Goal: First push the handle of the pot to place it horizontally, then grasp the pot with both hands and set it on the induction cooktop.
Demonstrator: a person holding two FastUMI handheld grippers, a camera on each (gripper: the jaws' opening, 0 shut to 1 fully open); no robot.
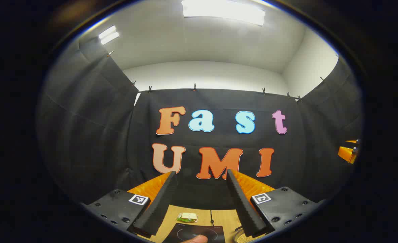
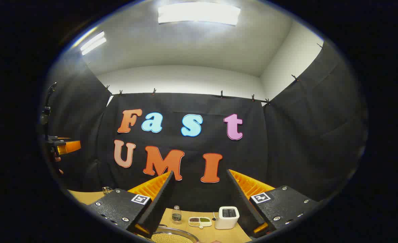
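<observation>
In the left gripper view my left gripper (image 1: pixel 201 175) is held high and open, with nothing between its fingers. Below it lies the dark induction cooktop (image 1: pixel 199 233) on the wooden table (image 1: pixel 171 219), with a fingertip (image 1: pixel 193 239) at the bottom edge. A sliver of the pot's rim (image 1: pixel 241 237) shows at the lower right. In the right gripper view my right gripper (image 2: pixel 200 174) is also open and raised, empty. Under it sits the metal pot (image 2: pixel 171 236), filled with pale beads. The other gripper (image 2: pixel 63 146) shows at the far left there, and at the far right (image 1: pixel 349 152) of the left gripper view.
In the left gripper view a small dish with something green (image 1: pixel 187 217) lies behind the cooktop. In the right gripper view a small bottle (image 2: pixel 176 214), a divided dish of grains (image 2: pixel 200 221) and a white toaster (image 2: pixel 226 217) stand behind the pot.
</observation>
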